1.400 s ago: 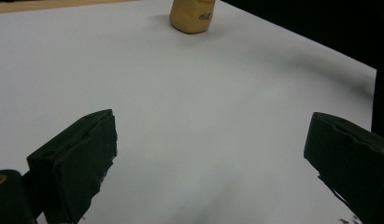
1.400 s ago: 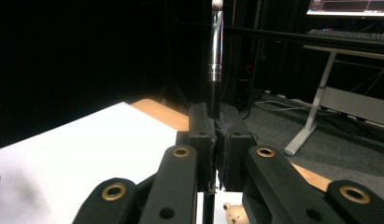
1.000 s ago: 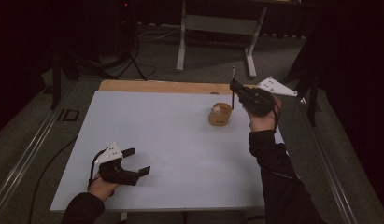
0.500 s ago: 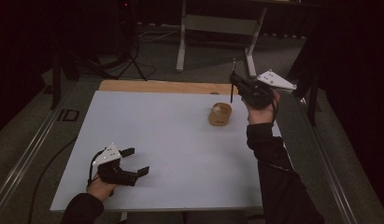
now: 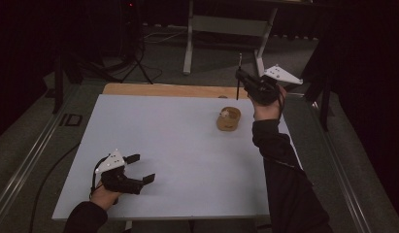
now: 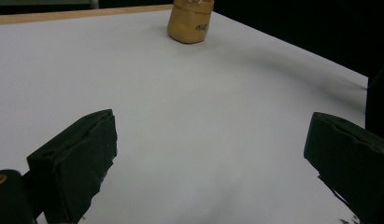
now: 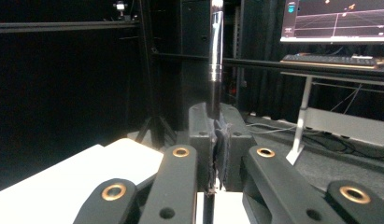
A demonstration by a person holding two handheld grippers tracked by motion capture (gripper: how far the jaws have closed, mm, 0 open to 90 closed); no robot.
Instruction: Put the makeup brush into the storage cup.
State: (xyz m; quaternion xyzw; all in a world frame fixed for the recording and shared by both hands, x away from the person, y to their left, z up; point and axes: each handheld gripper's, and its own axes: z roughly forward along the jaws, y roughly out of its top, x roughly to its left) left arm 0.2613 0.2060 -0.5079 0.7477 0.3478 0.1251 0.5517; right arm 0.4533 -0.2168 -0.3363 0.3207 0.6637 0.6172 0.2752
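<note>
My right gripper (image 5: 241, 77) pinches the pen (image 7: 215, 56) upright above the table's (image 5: 177, 145) far right edge, just beyond the cup (image 5: 228, 118), so pickup's done and placing remains; my left gripper (image 5: 139, 167) rests spread and empty near-left.

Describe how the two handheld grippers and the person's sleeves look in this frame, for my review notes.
Both grippers are black, each topped by a pale grey three-cornered plate. The left gripper has blocky black jaws with worn pads and a dark cable trailing off the table's edge. The right gripper shows brass-coloured rivets along its black linkage in its own view. Both sleeves are dark and long.
</note>
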